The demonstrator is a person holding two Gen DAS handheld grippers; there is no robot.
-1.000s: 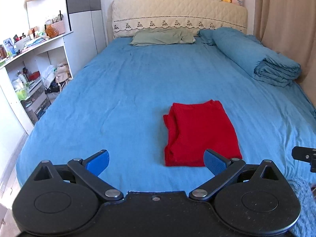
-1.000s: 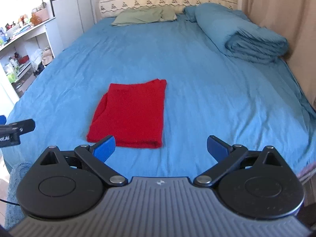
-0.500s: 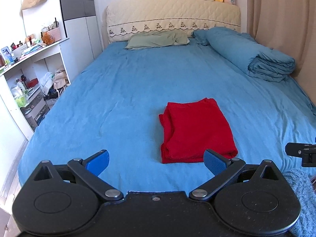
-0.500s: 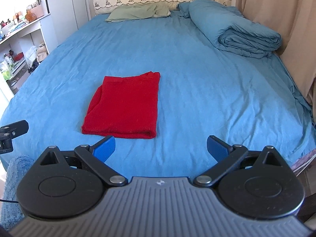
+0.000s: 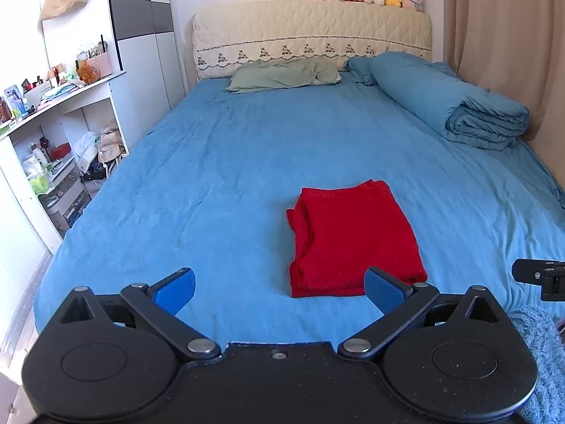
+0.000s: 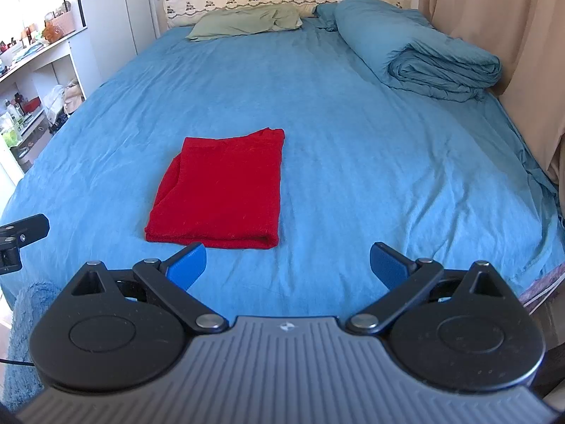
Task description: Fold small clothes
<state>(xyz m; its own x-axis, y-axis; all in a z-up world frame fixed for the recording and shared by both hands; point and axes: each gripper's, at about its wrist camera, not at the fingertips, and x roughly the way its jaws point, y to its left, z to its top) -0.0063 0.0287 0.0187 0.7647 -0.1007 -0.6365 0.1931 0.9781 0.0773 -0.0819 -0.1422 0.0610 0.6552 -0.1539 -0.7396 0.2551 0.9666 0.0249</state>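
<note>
I have the left gripper (image 5: 279,288) and the right gripper (image 6: 287,263) both spread wide and holding nothing, with the red garment (image 5: 349,238) lying folded on the bed (image 5: 212,162) just ahead of them, right of centre from the left gripper and left of centre from the right one. My worry is that if I reach back in, a blue finger catches the loose layered edge on the garment's left side and drags the stack open, since the soft fabric grips. No container for folded clothes shows ahead of either gripper; only the shelf unit (image 5: 46,162) far to the left holds clutter I cannot make out.
</note>
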